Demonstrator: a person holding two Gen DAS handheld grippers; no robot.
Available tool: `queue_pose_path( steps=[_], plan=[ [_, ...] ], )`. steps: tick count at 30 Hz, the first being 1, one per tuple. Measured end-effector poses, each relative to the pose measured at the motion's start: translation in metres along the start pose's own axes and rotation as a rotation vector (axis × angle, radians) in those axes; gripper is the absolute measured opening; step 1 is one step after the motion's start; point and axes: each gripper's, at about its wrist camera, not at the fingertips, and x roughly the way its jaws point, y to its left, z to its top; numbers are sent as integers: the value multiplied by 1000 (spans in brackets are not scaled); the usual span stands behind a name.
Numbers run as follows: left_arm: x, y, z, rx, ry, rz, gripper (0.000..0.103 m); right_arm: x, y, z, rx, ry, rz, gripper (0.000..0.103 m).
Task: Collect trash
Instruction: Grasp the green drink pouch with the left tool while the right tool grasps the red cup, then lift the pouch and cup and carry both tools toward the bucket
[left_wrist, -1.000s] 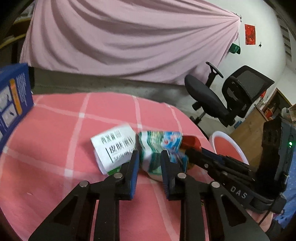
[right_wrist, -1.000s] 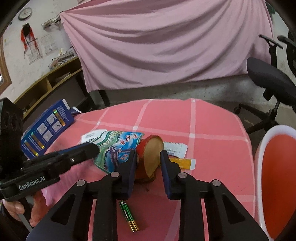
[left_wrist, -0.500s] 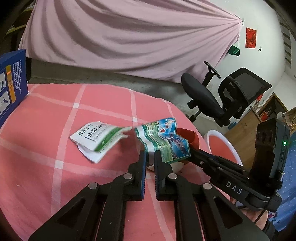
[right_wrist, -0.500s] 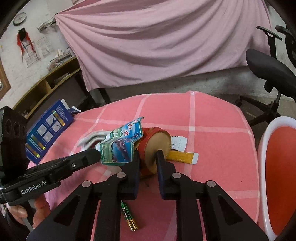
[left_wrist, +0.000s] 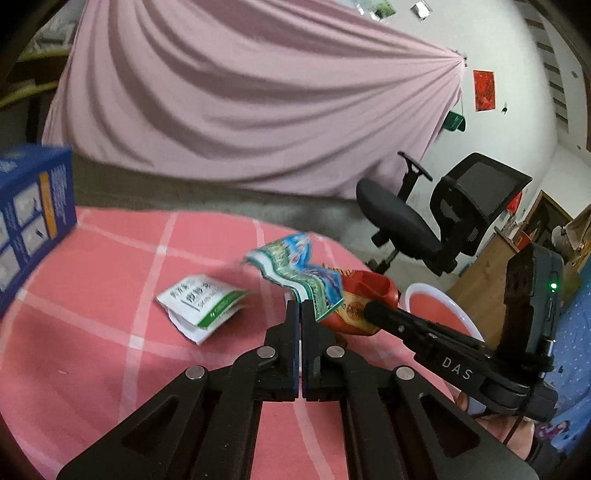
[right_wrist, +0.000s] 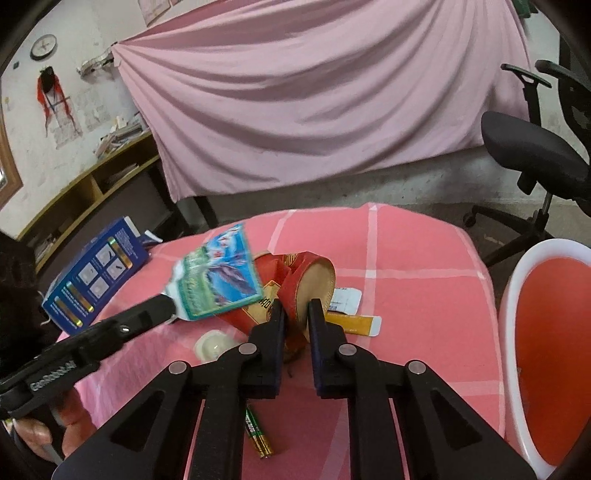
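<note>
My left gripper (left_wrist: 299, 308) is shut on the lower edge of a blue-green printed wrapper (left_wrist: 295, 273), which hangs just above the pink checked tablecloth (left_wrist: 110, 332). From the right wrist view, the same wrapper (right_wrist: 218, 280) sticks up from the left gripper (right_wrist: 170, 308). My right gripper (right_wrist: 297, 310) is shut on a crushed red paper cup (right_wrist: 310, 280), pinching its squashed wall close to the base. In the left wrist view the cup (left_wrist: 365, 295) sits beside the wrapper, with the right gripper (left_wrist: 369, 308) on it.
A white-green sachet (left_wrist: 203, 299), a blue box (right_wrist: 96, 273), a yellow-white carton (right_wrist: 354, 321), a small white lid (right_wrist: 214, 343) and two batteries (right_wrist: 258, 435) lie on the table. A white-rimmed red bin (right_wrist: 546, 350) stands at the right, with an office chair (left_wrist: 406, 221) beyond.
Both grippers closed: the left on the wrapper, the right on the red cup. The wrapper rose off the table and away from the sachet. A white lid came into view below it.
</note>
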Motion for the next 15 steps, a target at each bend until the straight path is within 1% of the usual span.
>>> queue_pose_path(
  steps=[3, 6, 10, 15],
  plan=[
    [-3, -8, -4, 26, -30, 21, 0, -4, -2, 0, 5, -23, 3, 10],
    [-8, -14, -8, 46, -74, 46, 0, -13, -2, -1, 10, -66, 12, 10],
    [-20, -25, -16, 91, -162, 86, 0, -24, 1, -2, -2, -129, 2, 10],
    [-27, -41, -27, 151, -253, 151, 0, -41, 3, -4, -10, -225, -30, 10]
  ],
)
